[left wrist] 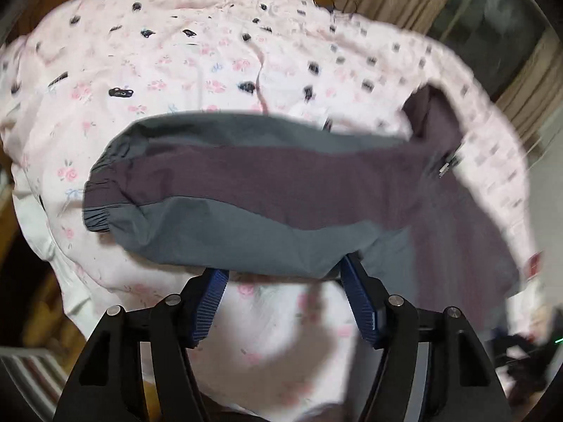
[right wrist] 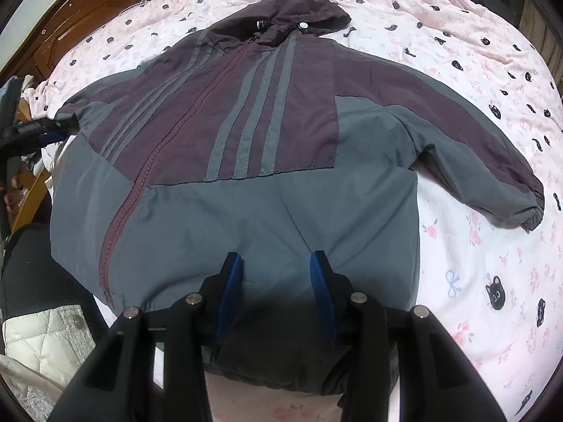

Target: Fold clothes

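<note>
Left tongs (left wrist: 281,274) wide, under jacket (right wrist: 246,161) sleeve | right tongs (right wrist: 276,258) wide over hem

Two wrist fisheyes over one bed, seen from opposite ends of the jacket.

We had the left wrist view close above a sleeve (left wrist: 225,190), looking along its blue fingers (left wrist: 207,306) across the pink bedsheet (left wrist: 158,63), blurred toward the right of the frame. We had the right wrist view at the hem of the jacket (right wrist: 246,218), facing up its front to the hood (right wrist: 299,3) at top centre. Both views shared the jacket and sheet; the left gripper (right wrist: 38,130) showed at the left edge of the right view.
</note>
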Tool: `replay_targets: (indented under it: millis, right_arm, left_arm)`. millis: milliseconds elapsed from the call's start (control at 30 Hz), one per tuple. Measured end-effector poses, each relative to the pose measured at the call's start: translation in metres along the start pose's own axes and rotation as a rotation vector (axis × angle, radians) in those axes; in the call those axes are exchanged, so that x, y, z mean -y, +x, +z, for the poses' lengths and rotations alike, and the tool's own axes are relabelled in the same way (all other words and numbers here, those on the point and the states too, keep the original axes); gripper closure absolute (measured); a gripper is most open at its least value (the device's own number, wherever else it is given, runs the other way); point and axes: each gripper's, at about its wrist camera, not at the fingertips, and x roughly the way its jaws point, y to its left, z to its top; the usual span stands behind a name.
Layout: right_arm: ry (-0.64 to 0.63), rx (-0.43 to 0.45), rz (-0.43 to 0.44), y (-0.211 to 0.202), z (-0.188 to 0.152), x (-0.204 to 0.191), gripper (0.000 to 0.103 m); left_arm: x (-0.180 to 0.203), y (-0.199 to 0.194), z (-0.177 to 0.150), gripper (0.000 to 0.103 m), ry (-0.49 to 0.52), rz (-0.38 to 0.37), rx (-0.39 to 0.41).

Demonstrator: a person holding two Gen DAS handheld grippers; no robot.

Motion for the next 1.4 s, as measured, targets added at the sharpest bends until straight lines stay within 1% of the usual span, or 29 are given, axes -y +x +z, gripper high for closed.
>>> replay_targets:
  millis: [33,67,133,167,200,233,367,567,700,800,900,967,1067,1133,1200,1333,1400]
  right_arm:
    - [0.000,0.003,-0.004,-0.002,0.001,0.000,0.061]
    - [-0.003,0.012,-0.013,-0.006,0.003,0.000,0.061]
    - [-0.012,0.039,-0.019,-0.017,0.010,0.001,0.061]
    - [-0.013,0.054,-0.015,-0.023,0.016,0.002,0.061]
    - [-0.007,0.069,-0.001,-0.029,0.024,0.004,0.061]
    - [-0.001,0.085,0.014,-0.036,0.033,0.006,0.061]
    - [-0.004,0.148,0.040,-0.056,0.079,0.011,0.061]
    - [-0.023,0.170,0.038,-0.050,0.134,0.010,0.061]
    - [-0.035,0.182,0.036,-0.045,0.170,0.011,0.061]
    - [-0.038,0.171,0.028,-0.034,0.191,0.016,0.061]
    - [-0.015,0.168,0.046,-0.022,0.222,0.026,0.061]
    - [0.004,0.171,0.061,-0.016,0.246,0.032,0.061]
    - [0.013,0.174,0.071,-0.003,0.285,0.039,0.061]
    - [0.014,0.170,0.073,0.008,0.309,0.041,0.062]
    - [0.013,0.163,0.074,0.020,0.332,0.041,0.062]
    - [-0.004,0.142,0.041,0.050,0.369,0.038,0.063]
    - [-0.007,0.129,0.012,0.068,0.387,0.037,0.063]
  left_arm:
    - [-0.001,-0.009,0.003,0.042,-0.004,-0.005,0.023]
    - [0.004,-0.018,0.006,0.042,0.016,0.011,0.056]
    - [0.023,-0.037,0.013,0.041,0.089,0.058,0.140]
    - [0.036,-0.042,0.016,0.039,0.139,0.081,0.179]
    - [0.049,-0.042,0.020,0.038,0.182,0.092,0.202]
    - [0.063,-0.036,0.024,0.034,0.218,0.091,0.210]
    - [0.117,-0.011,0.039,0.034,0.364,0.087,0.239]
    - [0.196,0.028,0.060,0.034,0.581,0.081,0.275]
    - [0.223,0.064,0.060,0.034,0.707,0.088,0.254]
    - [0.244,0.091,0.061,0.034,0.802,0.093,0.238]
    - [0.263,0.118,0.061,0.034,0.888,0.099,0.221]
    - [0.266,0.130,0.064,0.034,0.893,0.093,0.211]
    - [0.265,0.143,0.066,0.034,0.884,0.056,0.200]
    - [0.264,0.150,0.065,0.034,0.902,0.069,0.201]
    - [0.261,0.153,0.066,0.034,0.896,0.051,0.211]
    - [0.254,0.164,0.070,0.034,0.860,0.011,0.185]
    - [0.252,0.167,0.071,0.037,0.853,0.001,0.178]
